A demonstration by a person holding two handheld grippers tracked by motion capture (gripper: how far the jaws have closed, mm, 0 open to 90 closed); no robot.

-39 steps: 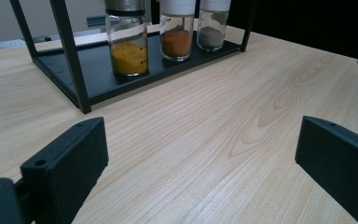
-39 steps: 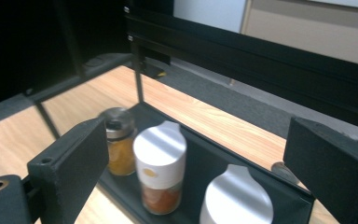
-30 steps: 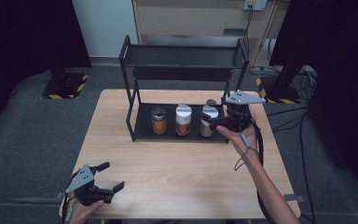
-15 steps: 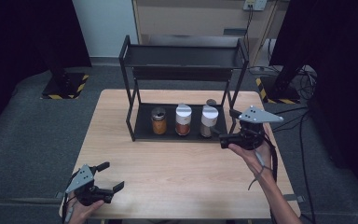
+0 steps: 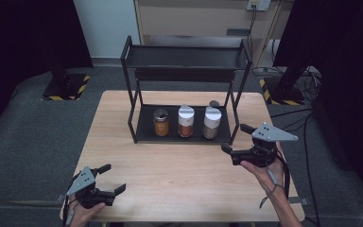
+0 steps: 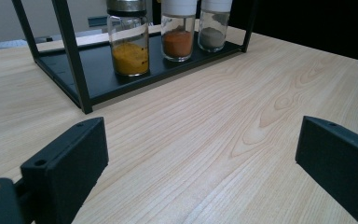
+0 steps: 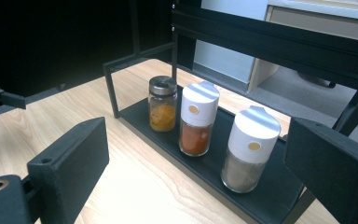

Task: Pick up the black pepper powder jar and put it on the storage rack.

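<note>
A black two-shelf rack (image 5: 135,124) stands at the back middle of the wooden table (image 5: 179,175). Its lower shelf holds a yellow spice jar (image 5: 160,122) with a metal lid, a red spice jar (image 5: 185,121) and a grey spice jar (image 5: 211,123), both white-capped. My right gripper (image 5: 235,138) hovers open and empty just in front of the rack's right post, and its own view looks at the grey jar (image 7: 249,149), red jar (image 7: 197,119) and yellow jar (image 7: 162,105). My left gripper (image 5: 112,178) rests open and empty near the front left edge, facing the yellow jar (image 6: 129,42).
The rack's upper shelf (image 5: 186,56) is bare. A small dark round object (image 5: 214,103) lies behind the grey jar. Bare wood stretches between the rack and the table's front edge. A cabinet (image 5: 194,19) and cables (image 5: 307,85) sit beyond the table.
My right gripper has drawn back from beside the grey jar toward the near side and a little lower, jaws still open and empty. The left gripper has stayed put.
</note>
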